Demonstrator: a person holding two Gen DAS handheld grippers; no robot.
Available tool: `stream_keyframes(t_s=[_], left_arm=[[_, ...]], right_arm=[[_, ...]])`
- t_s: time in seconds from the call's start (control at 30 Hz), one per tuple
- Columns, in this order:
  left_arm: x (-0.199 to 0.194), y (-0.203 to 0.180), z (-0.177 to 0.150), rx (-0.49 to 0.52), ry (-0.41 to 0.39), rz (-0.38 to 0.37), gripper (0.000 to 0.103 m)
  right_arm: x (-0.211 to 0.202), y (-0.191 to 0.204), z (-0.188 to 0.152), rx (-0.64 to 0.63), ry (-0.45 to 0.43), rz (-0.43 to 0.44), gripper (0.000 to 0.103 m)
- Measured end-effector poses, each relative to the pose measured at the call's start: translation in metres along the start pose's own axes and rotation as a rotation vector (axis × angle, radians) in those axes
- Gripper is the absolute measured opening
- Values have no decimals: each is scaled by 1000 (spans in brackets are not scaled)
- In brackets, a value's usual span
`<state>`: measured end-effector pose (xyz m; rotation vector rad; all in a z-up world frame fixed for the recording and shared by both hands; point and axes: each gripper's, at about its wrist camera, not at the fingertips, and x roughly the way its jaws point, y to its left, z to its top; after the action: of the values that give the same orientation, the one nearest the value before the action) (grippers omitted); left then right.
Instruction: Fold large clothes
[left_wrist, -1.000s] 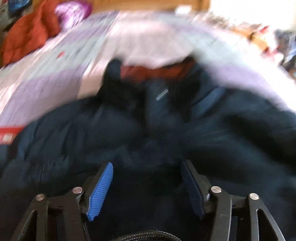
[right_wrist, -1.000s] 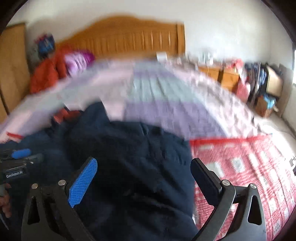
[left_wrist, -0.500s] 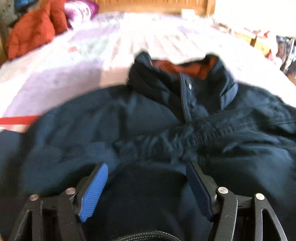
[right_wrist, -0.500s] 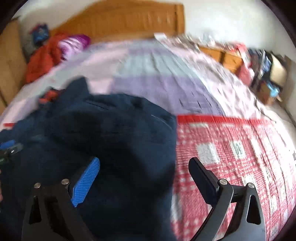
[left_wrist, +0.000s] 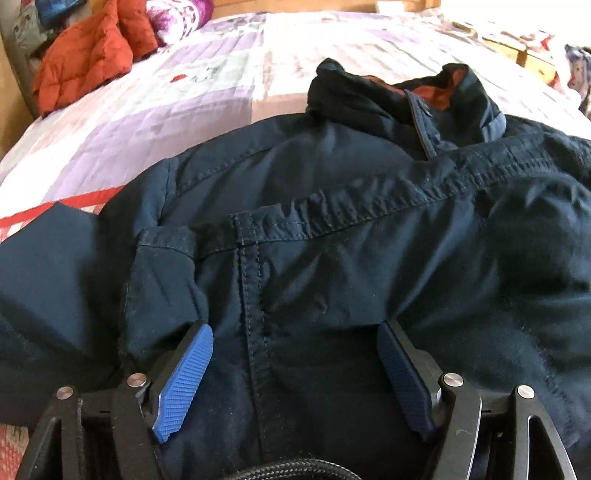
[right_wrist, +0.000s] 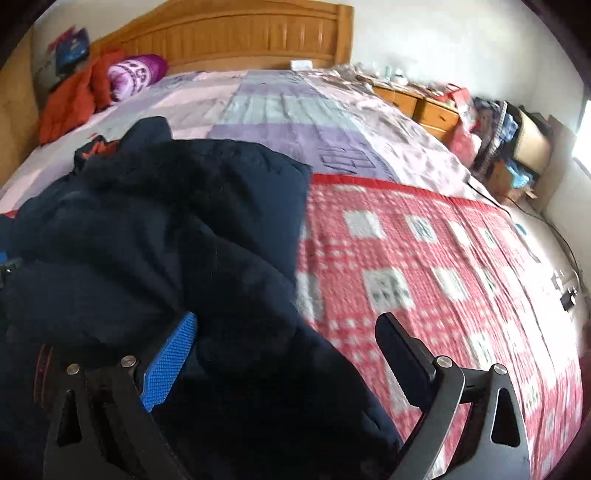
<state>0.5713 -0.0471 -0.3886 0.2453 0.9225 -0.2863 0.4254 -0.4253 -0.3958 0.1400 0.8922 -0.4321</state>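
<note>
navy jacket (left_wrist: 332, 258) heaped on bed (left_wrist: 184, 103), collar far; left claw (left_wrist: 295, 336) just opening, wide, cloth between but unpinched; right claw (right_wrist: 286, 325) spread, nothing clamped; best: pinch stitched hem, both sides level, fold flat toward collar.

I see a wooden headboard (right_wrist: 258, 33) at the far end of the bed. A purple patchwork sheet (right_wrist: 280, 122) and a red checked quilt (right_wrist: 424, 258) cover it. An orange padded jacket (left_wrist: 88, 55) lies beside a purple pillow (right_wrist: 138, 74). Wooden drawers (right_wrist: 421, 107) stand near cluttered boxes (right_wrist: 524, 147).
</note>
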Motion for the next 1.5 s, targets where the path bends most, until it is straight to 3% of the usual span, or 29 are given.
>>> stream_keyframes(t_s=[0.07, 0.17, 0.3, 0.4, 0.53, 0.63, 0.73, 0.8, 0.9, 1.0, 1.07, 1.17, 1.27, 1.4, 1.5], left_arm=[[-14, 0, -1, -13, -8, -3, 78], [-43, 1, -6, -22, -72, -31, 78], [-76, 3, -22, -60, -132, -60, 80], [-79, 12, -42, -137, -95, -64, 80], [-82, 27, -73, -234, -41, -53, 80], [-91, 32, -94, -245, -17, -40, 80], [-99, 36, -112, -237, 6, -33, 80], [-104, 39, -121, -235, 20, -30, 80], [-107, 41, -131, -245, 32, -33, 80], [-112, 41, -136, -256, 29, -37, 80], [-115, 41, -138, -265, 22, -43, 80], [-117, 40, -139, -282, 23, -51, 80], [-120, 40, -133, -293, 4, -54, 80], [-115, 50, -110, -337, -40, -58, 80], [-102, 58, -76, -361, -83, -59, 82]], right_arm=[[-7, -12, -5, 56, 0, -77, 99], [-25, -24, -10, 133, -41, -76, 97], [-54, 10, -9, 7, -149, 38, 97], [-54, 57, -5, -101, -137, 177, 97], [-37, 104, -6, -200, -90, 264, 97], [-9, 103, 1, -244, -52, 155, 97], [17, 53, 6, -120, -3, 86, 97], [21, 21, 6, -88, 4, -9, 97], [31, -18, 10, 30, 37, -72, 97], [23, -26, 13, 63, 32, -93, 97], [9, -11, 15, 6, -17, -78, 94], [-15, 19, 21, -56, -106, 19, 94], [-21, 59, 47, -93, -163, 136, 94], [-4, 122, 80, -70, -140, 234, 94], [14, 165, 85, -57, -100, 248, 94]])
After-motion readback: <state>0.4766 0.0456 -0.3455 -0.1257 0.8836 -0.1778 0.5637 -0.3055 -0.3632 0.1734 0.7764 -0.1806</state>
